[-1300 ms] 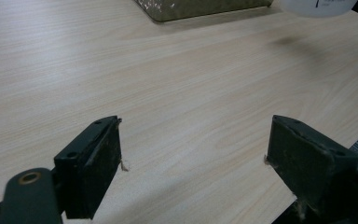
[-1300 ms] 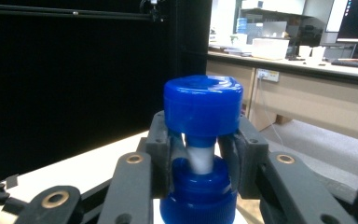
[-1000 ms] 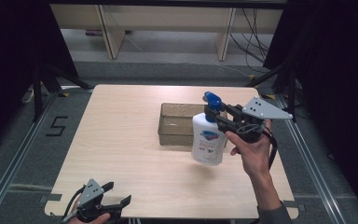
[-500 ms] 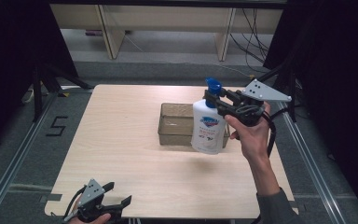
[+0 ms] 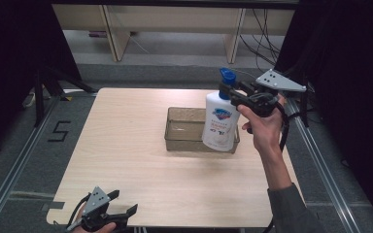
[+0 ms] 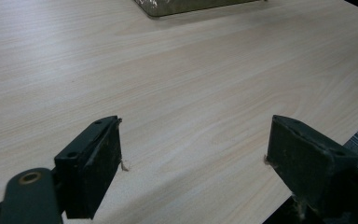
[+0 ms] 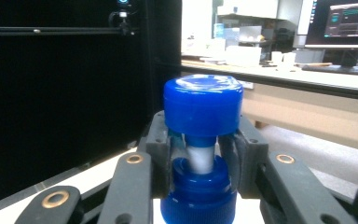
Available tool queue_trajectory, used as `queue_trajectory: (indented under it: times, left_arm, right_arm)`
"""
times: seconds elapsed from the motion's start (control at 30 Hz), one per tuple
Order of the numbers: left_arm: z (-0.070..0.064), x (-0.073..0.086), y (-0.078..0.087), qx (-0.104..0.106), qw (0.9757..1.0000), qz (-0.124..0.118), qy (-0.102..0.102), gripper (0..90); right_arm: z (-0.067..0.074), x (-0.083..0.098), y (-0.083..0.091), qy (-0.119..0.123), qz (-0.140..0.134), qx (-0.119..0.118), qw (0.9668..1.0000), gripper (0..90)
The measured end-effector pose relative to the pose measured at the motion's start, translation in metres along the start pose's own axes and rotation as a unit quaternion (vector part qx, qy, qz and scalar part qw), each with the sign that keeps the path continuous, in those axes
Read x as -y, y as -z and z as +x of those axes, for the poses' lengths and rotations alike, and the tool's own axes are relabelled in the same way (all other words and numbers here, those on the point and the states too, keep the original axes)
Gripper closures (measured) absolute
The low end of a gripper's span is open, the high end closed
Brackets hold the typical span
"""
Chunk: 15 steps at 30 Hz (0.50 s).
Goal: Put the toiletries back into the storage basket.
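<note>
blue pump cap (image 7: 203, 105), neck clamped between black jaws

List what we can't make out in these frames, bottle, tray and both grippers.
- Bottle: label text too small in the high view; its body is cut off by the bottom edge of the right gripper view.
- Neck: partly hidden by the right gripper fingers.
- Tray: right end hidden behind the bottle in the high view; cut by the top edge in the left gripper view.
- Left gripper: the hand holding it is cut by the bottom edge.
</note>
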State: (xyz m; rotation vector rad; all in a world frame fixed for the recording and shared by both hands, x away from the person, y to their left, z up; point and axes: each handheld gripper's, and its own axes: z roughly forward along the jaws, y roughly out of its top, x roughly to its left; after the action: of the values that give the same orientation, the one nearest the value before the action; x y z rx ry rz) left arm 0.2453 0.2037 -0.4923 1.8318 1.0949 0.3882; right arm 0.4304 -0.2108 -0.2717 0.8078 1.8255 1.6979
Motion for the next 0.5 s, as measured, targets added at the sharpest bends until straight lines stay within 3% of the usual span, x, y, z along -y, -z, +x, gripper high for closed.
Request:
queue_trajectory:
  times: [0.5]
  left_arm:
    - [0.001,0.0,0.001,-0.001,1.0,0.001,-0.001,17.4]
  right_arm:
    - [-0.031,0.002,-0.016,-0.019,-0.003,0.034,0.9992,65.7]
